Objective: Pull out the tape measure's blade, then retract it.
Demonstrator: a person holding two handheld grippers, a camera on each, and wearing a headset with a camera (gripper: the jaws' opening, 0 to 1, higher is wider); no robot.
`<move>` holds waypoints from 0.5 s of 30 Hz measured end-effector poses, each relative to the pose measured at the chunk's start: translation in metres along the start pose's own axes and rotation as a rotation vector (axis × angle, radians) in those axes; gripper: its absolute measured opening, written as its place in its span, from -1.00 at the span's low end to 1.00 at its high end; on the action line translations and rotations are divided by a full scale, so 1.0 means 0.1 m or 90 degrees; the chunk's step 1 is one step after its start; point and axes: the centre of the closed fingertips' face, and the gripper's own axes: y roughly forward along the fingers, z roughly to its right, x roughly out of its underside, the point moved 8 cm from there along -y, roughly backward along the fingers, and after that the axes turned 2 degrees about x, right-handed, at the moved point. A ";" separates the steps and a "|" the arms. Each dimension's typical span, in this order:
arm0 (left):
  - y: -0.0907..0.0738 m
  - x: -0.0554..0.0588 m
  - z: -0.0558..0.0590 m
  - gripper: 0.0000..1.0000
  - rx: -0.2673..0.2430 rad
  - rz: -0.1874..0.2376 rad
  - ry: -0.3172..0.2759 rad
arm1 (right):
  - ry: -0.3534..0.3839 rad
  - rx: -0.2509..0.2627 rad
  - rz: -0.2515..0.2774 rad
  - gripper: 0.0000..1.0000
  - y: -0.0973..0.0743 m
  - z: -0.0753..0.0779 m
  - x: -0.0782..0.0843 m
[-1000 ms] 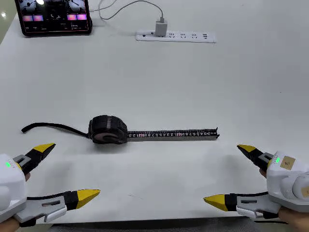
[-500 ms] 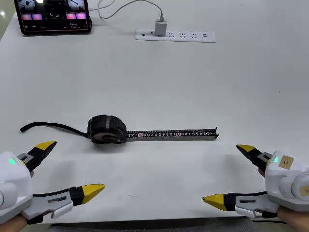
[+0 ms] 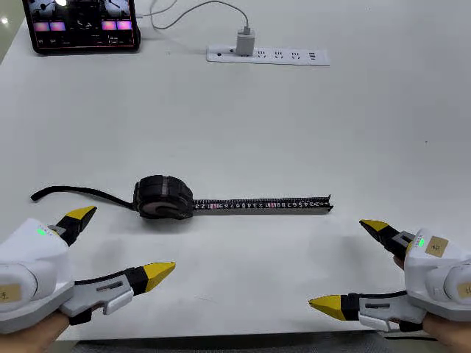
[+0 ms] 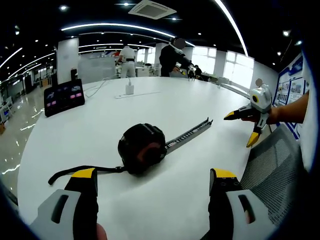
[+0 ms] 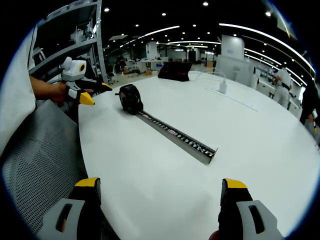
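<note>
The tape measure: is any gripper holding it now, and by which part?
Nothing is held. The left gripper and the right gripper are open, apart from the tape measure lying on the table.

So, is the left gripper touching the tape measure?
Apart. The head view shows bare table between the open left gripper and the tape measure.

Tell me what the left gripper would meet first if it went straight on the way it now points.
Most likely the tape measure's black case: in the left gripper view it lies straight ahead, between the open jaws of the left gripper. How far off it is, I cannot tell.
</note>
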 end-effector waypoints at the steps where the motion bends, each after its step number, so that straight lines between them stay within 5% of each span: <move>1: 0.01 -0.01 0.00 0.80 -0.001 0.000 -0.001 | 0.000 0.000 0.000 0.98 0.00 0.00 0.00; 15: 0.21 -0.12 -0.01 0.79 -0.017 0.010 -0.044 | -0.005 0.000 0.001 0.98 0.00 0.02 -0.01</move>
